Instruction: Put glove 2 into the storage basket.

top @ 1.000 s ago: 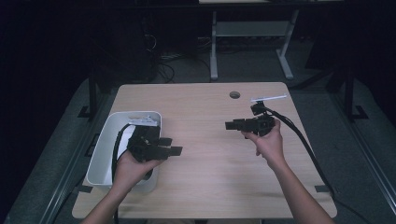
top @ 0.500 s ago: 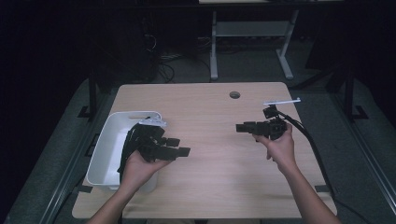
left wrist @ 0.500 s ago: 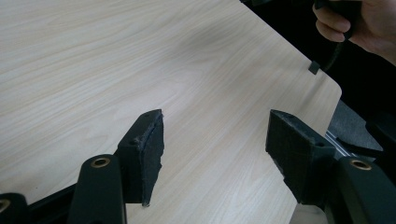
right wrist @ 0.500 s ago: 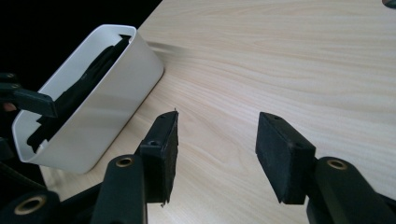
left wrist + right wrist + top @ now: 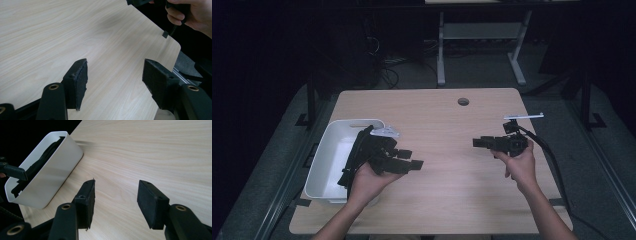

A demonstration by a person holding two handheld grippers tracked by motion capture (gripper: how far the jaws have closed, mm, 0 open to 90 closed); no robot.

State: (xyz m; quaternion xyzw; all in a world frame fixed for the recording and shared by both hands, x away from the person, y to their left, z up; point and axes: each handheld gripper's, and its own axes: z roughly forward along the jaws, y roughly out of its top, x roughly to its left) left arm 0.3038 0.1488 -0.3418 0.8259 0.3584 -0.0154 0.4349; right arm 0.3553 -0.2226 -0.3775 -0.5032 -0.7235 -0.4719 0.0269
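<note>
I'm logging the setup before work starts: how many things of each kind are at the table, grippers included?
Grippers: 2, the left gripper and the right gripper, both open.
White bins: 1, the white bin at the table's left edge.
Total: 3

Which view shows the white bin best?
The high view: the whole white bin sits at the table's left edge, its open top visible with dark items inside. The right gripper view shows its side wall and rim at an angle.
</note>
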